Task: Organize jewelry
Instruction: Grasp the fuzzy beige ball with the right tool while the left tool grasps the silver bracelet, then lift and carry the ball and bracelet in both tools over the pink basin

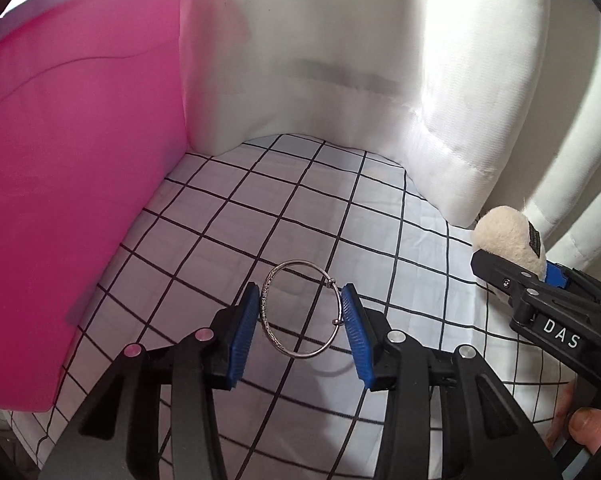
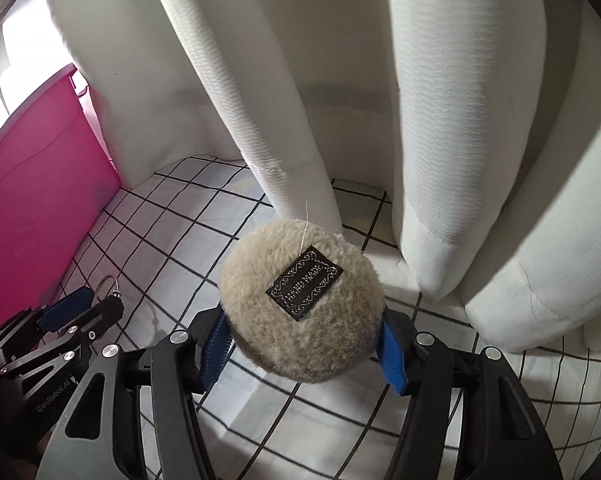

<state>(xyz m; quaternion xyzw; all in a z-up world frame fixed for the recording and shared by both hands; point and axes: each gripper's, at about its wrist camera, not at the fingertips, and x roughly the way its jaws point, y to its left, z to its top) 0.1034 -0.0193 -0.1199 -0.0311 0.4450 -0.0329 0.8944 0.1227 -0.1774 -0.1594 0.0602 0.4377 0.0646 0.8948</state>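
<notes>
Left gripper (image 1: 300, 330) clamps a silver bangle (image 1: 300, 309) above the checked cloth (image 1: 228, 216); right gripper (image 2: 300, 344) squeezes a plush pouch (image 2: 300, 300), possibly a jewelry holder; edge-on pinch may let the bangle slip

Your left gripper (image 1: 300, 320) points steeply down, its blue pads (image 1: 244, 332) clamped on something thin. Your right gripper (image 2: 304, 344), just beside it, angles down likewise, its pads (image 2: 392, 356) pressed around a bulky load.
</notes>
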